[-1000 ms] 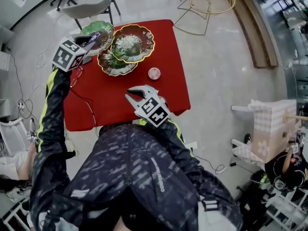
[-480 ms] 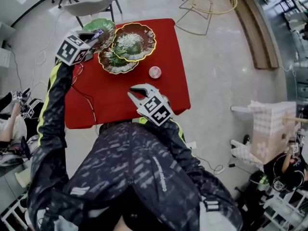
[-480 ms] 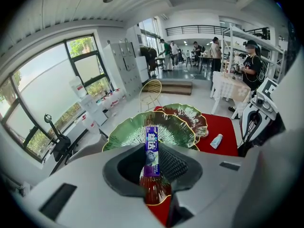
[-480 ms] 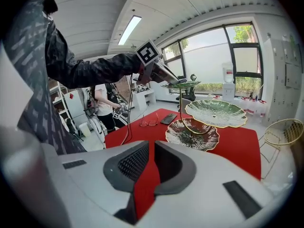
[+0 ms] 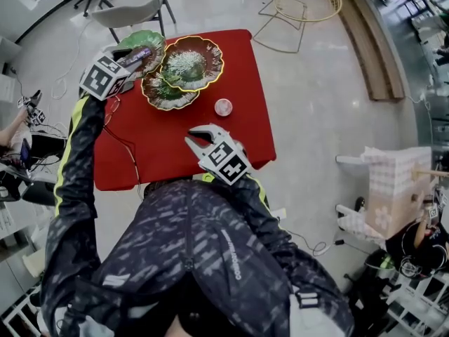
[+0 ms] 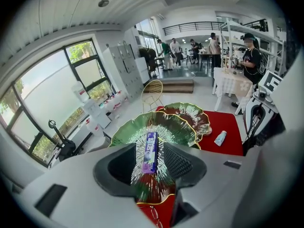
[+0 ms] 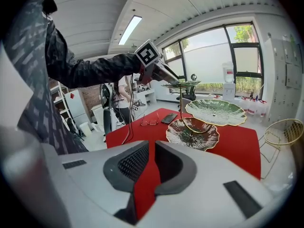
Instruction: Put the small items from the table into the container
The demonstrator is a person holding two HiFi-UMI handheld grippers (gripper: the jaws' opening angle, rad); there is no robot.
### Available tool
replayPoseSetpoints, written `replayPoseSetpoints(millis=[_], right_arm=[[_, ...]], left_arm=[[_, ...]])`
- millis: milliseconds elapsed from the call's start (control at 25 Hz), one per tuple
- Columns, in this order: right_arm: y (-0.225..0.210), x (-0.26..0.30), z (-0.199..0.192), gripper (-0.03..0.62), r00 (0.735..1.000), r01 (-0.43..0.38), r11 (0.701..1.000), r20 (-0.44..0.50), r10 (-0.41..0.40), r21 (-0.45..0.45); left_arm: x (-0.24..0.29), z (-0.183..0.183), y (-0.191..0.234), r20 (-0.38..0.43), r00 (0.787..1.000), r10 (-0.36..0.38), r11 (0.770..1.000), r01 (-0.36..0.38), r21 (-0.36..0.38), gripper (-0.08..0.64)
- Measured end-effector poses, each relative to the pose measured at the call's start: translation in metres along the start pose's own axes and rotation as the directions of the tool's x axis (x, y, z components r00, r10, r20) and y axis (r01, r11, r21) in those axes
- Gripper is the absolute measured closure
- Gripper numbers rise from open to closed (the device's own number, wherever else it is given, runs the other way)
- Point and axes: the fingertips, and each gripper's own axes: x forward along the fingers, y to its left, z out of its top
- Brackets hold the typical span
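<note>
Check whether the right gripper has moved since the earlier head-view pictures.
No: the right gripper stays over the near edge of the square red table, jaws shut.

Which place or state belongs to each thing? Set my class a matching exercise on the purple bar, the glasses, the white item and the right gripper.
Things:
1 purple bar
2 glasses
3 white item
4 right gripper

Places or states:
A beside the phone
B shut, empty
C between the jaws of the left gripper, above the green dish
D alone on a bare part of the red table

Pairs: 1-C; 2-A; 3-D; 4-B.

The left gripper's jaws are opening, with the bar between them.
</note>
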Motion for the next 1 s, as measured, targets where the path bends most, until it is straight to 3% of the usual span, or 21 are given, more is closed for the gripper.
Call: replayPoseSetpoints(millis=[320, 520, 1000], right_arm=[[0.002, -0.003, -0.003, 0.566, 1.0, -0.003, 1.0, 0.008, 0.003, -0.013], [0.007, -0.01, -0.005, 0.568, 1.0, -0.005, 1.0, 0.013, 0.005, -0.019], [0.024, -0.027, -0.018, 0.567, 1.0, -0.019, 0.998, 0.015, 0.02, -0.053]], left_arm=[[-0.016, 0.008, -0.006, 0.039, 0.999, 0.013, 1.0, -0.013, 0.0, 0.394], [-0.04, 0.019, -0.023, 0.088, 0.996, -0.015, 1.0, 0.016, -0.014, 0.398], [-0.102, 0.031, -0.081, 0.19, 0.982, -0.004, 1.0, 0.003, 0.006, 0.501]])
